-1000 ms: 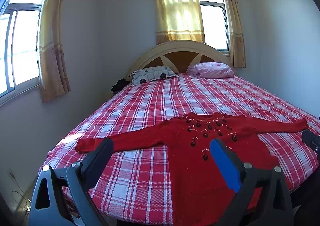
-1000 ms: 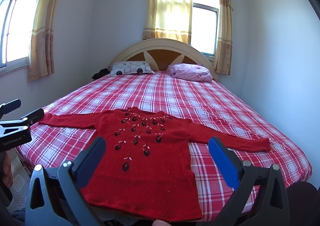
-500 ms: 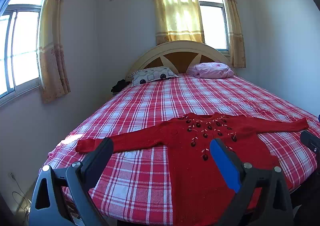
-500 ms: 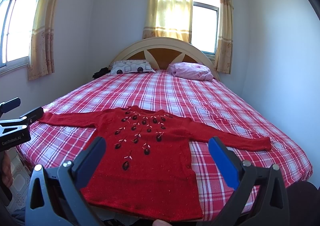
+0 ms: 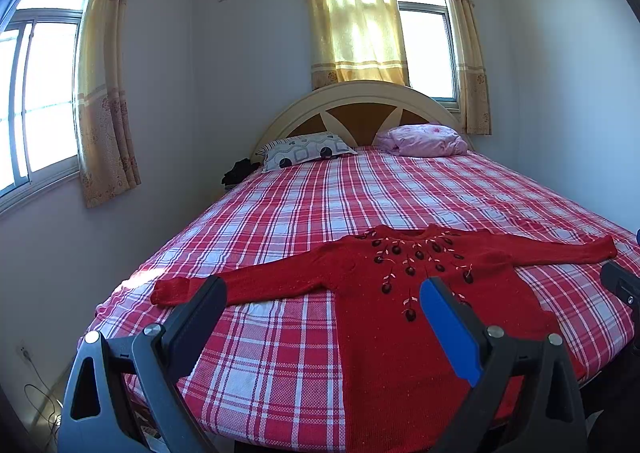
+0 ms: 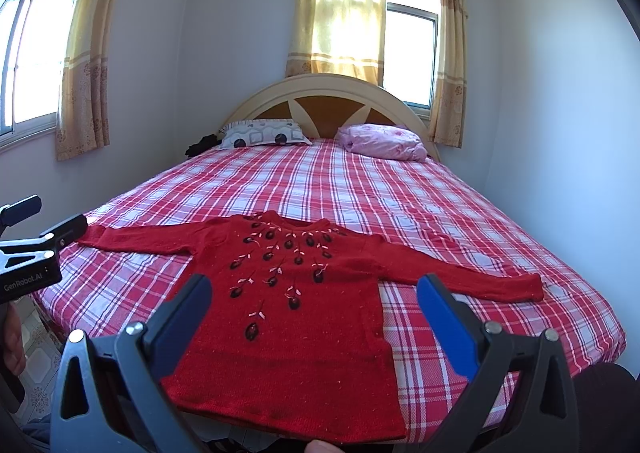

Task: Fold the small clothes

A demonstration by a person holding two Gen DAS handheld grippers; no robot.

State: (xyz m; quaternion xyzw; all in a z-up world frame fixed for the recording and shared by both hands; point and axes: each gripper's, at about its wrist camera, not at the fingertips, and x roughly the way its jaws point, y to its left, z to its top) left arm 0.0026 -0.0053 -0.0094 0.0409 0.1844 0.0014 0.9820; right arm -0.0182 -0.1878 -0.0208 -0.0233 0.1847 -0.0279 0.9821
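Red sweater (image 6: 288,317) lay flat, front up, on the bed (image 6: 360,189) w/ red-white plaid cover, near the foot edge; both sleeves stretched straight out to the sides, hem at the near edge. Dark bead-and-leaf trim ran down from the neckline over the chest. In left wrist view the sweater (image 5: 400,317) sat right of centre, its one cuff reaching toward the bed's left side.

Left claw (image 5: 320,317) was spread wide, nothing btwn the fingers, held above the foot of the bed and apart from the sweater. Right claw (image 6: 312,313) was likewise spread wide & empty, framing the sweater's body w/o touching it. Left claw (image 6: 36,237) also showed at the left edge of right wrist view, near the sleeve cuff, not on it as far as could be told.

At the head end: patterned pillow (image 6: 264,135) & pink bundle of bedding (image 6: 380,141) against the arched headboard (image 6: 328,93); yellow curtains (image 6: 340,9) over the windows behind
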